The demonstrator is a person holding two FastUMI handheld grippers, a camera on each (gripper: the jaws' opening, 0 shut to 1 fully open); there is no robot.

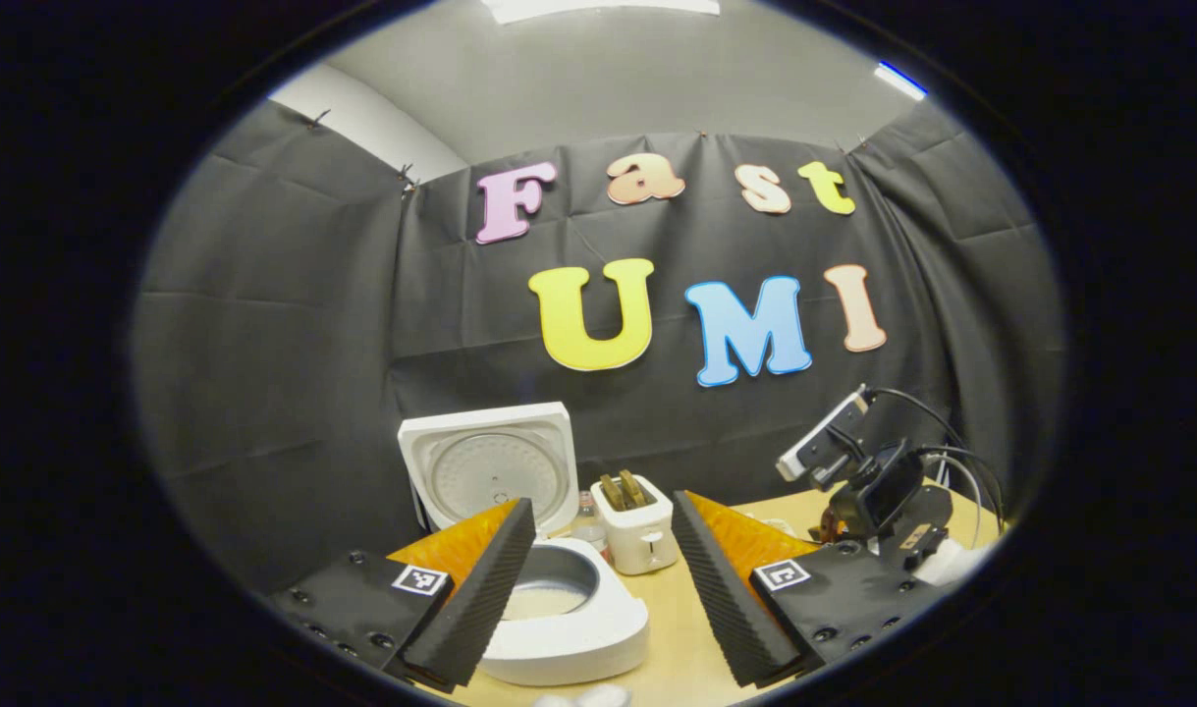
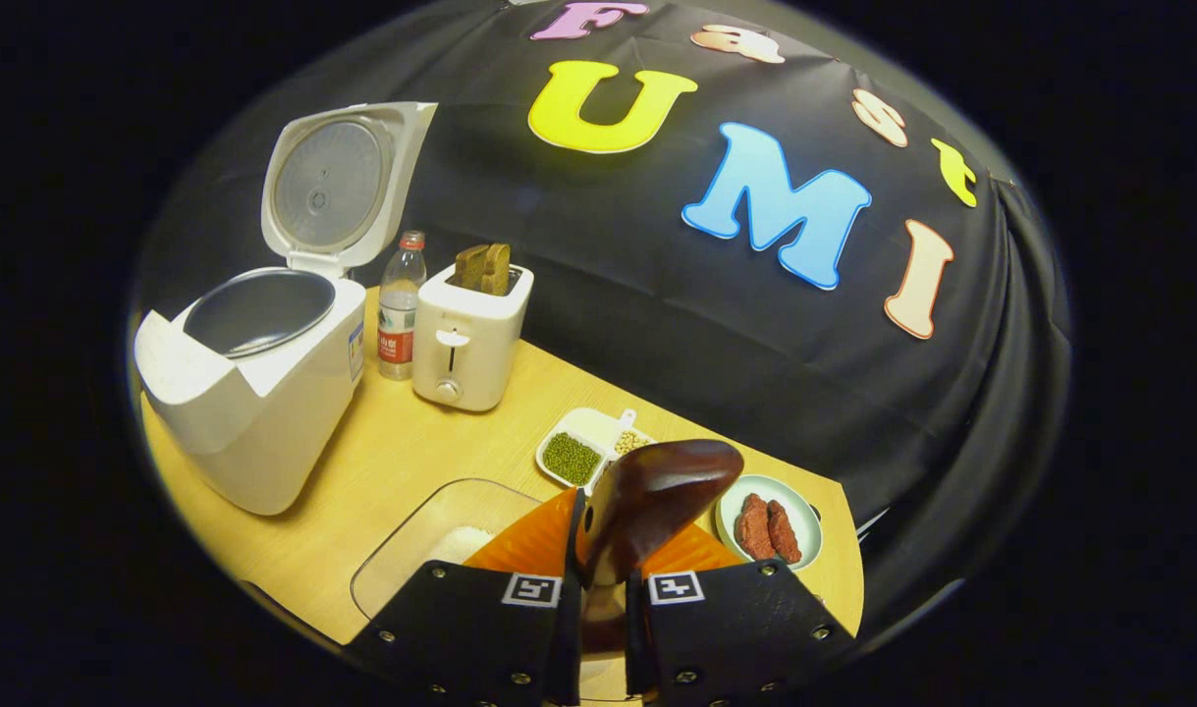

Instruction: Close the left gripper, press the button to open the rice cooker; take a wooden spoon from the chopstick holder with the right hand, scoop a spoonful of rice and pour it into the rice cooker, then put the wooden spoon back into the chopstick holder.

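The wooden spoon (image 2: 657,496) is pinched between the right gripper (image 2: 598,579) fingers, bowl jutting forward; the left gripper (image 1: 598,579) is held spread.

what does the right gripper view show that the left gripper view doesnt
Right gripper view: the right gripper shut on the wooden spoon, a clear container, a divided dish of green beans, and a plate of red sausages.

Left gripper view: the left gripper with fingers open, and the right gripper farther off.

Both: the rice cooker with its lid up, the toaster, the water bottle, the wooden table.
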